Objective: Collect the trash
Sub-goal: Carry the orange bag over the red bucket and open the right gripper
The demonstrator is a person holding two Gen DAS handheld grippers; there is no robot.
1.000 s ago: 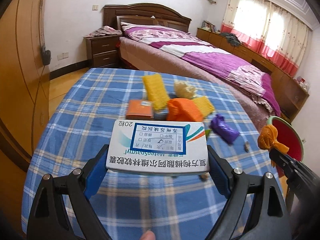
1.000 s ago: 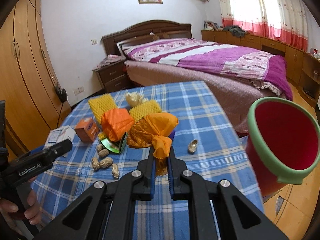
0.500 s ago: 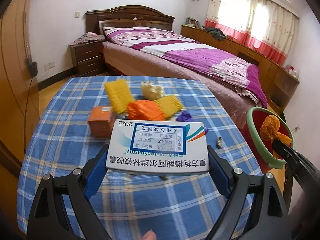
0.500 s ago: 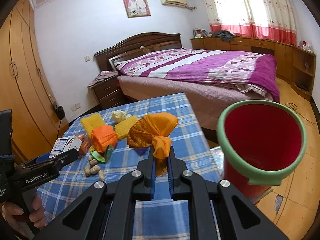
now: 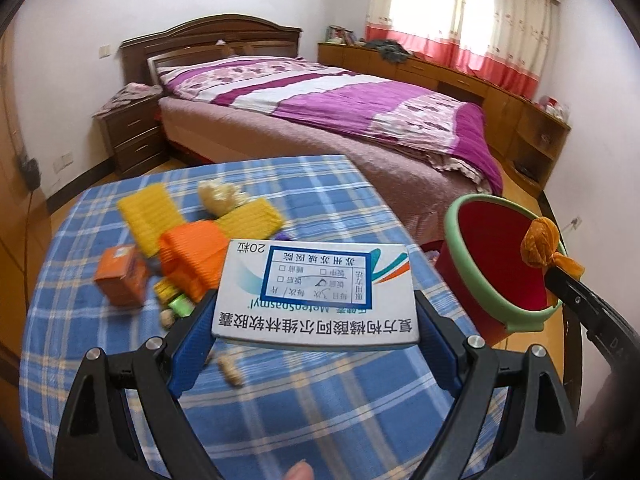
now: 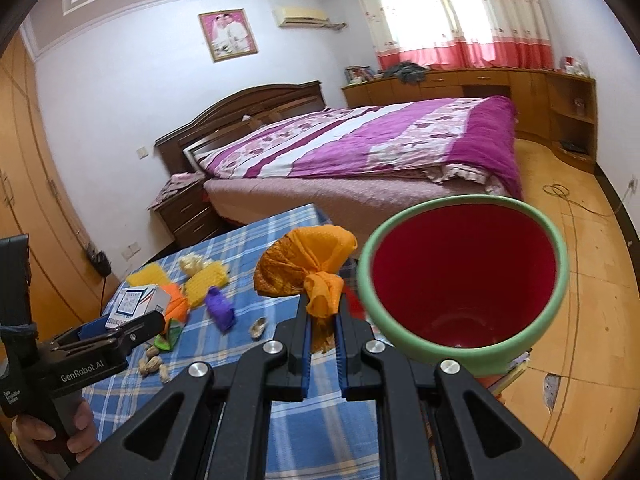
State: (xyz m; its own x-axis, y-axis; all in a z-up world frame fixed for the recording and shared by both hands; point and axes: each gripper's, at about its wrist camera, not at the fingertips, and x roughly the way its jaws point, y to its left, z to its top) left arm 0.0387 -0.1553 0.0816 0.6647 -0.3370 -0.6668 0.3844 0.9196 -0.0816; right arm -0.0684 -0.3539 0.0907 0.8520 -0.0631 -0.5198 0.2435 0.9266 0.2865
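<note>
My left gripper is shut on a white medicine box with blue print, held above the blue plaid table. In the right wrist view it shows at the left edge with the box. Beside the table's right edge, my right gripper is shut on a crumpled orange wrapper. Just right of that wrapper stands a red bin with a green rim, its mouth tilted toward me. In the left wrist view the orange wrapper hangs over the bin's rim.
On the table lie yellow foam nets, an orange foam net, a small orange box, a purple wrapper and several peanuts. A bed stands behind, a wardrobe on the left, and wooden floor on the right.
Both grippers have swung to the right with their loads. The red bin has come closer in both views, and the orange wrapper is now at its rim.
</note>
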